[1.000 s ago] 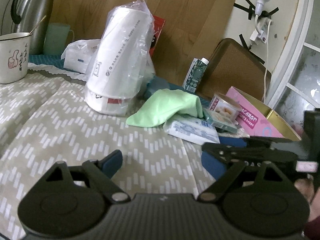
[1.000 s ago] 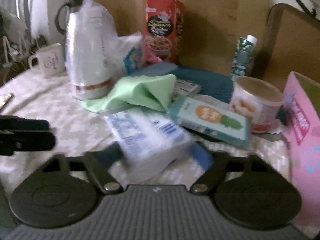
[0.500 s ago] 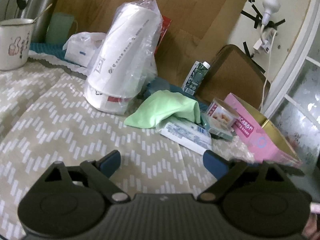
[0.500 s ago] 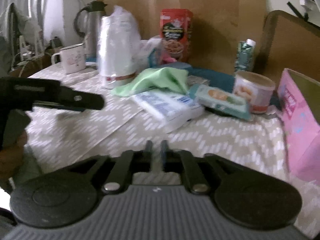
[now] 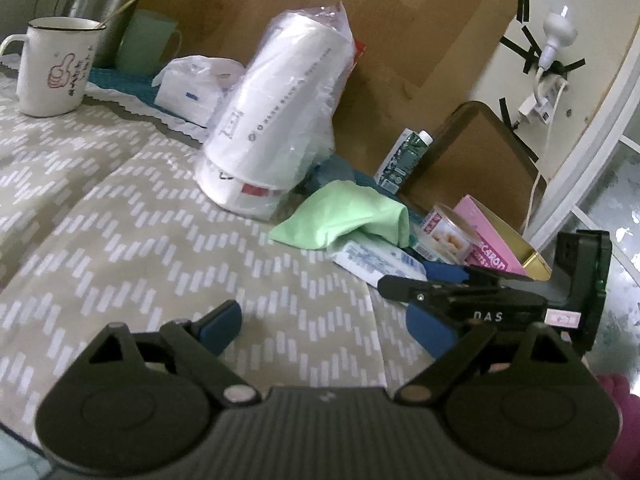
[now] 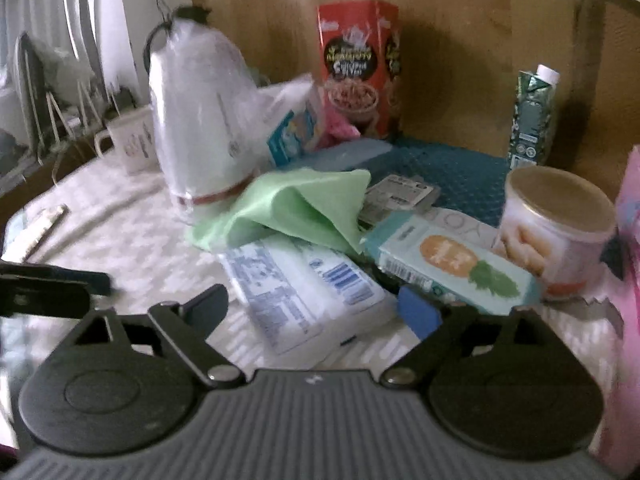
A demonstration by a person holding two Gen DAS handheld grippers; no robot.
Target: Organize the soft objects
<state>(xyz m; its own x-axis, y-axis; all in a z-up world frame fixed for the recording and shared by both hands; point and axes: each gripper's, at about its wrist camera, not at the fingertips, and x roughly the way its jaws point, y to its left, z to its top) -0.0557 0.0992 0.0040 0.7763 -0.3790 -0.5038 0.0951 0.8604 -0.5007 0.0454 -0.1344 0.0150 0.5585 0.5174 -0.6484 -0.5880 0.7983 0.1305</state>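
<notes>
While both grippers are held wide and empty over the patterned tablecloth point(image 5: 120, 248), the soft things are left lying at mid-frame.

In the right wrist view, the right gripper point(image 6: 312, 306) is seen with its jaws just opened, and the near end of the white tissue pack point(image 6: 304, 288) is found between the fingertips without being pressed. The green cloth point(image 6: 296, 204) is draped just behind the pack, touching it, beside the bagged stack of paper cups point(image 6: 200, 128) at upper left. A pineapple-print carton point(image 6: 452, 268) and a round tin point(image 6: 556, 228) are placed to the right. In the left wrist view, the left gripper point(image 5: 328, 322) is spread over bare cloth, and the same green cloth point(image 5: 344, 220) is seen right of centre.
</notes>
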